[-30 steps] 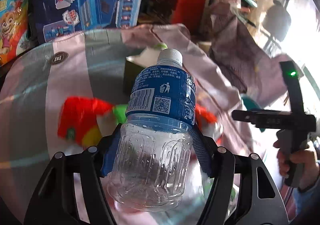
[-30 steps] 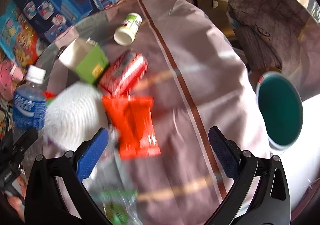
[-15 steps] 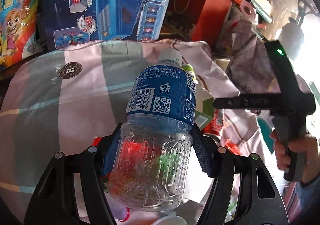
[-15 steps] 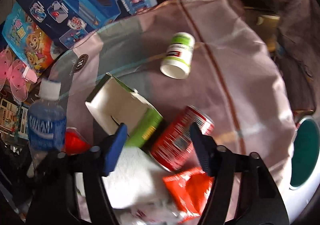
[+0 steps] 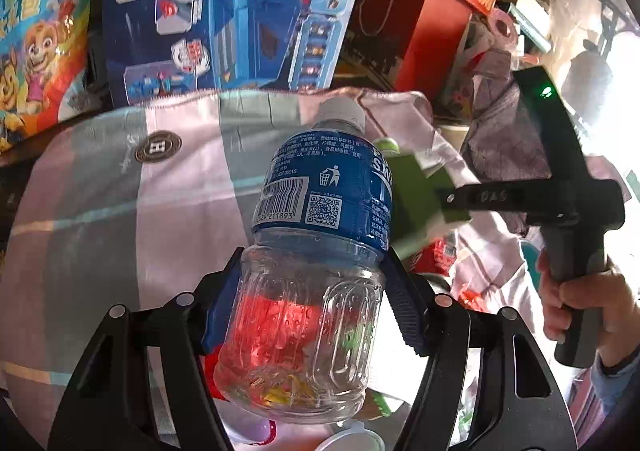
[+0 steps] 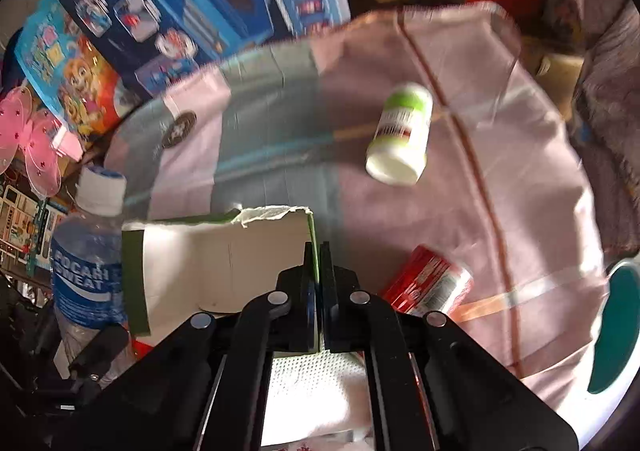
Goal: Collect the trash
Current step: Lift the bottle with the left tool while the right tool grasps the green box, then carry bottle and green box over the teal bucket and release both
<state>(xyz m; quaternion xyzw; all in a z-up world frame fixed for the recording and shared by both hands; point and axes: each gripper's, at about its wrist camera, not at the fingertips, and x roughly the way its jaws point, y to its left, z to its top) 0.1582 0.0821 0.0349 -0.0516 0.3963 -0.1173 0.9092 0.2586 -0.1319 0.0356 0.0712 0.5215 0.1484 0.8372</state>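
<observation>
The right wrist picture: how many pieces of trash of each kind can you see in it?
Plastic bottle with blue label: 1
Torn green carton: 1
Red can: 1
Small white and green bottle: 1
White paper towel: 1
Total: 5

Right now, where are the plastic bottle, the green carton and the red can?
plastic bottle [image 5: 320, 187], left wrist view, blue label.
green carton [image 6: 224, 271], right wrist view, pale inner wall.
red can [image 6: 428, 287], right wrist view, side wall.
</observation>
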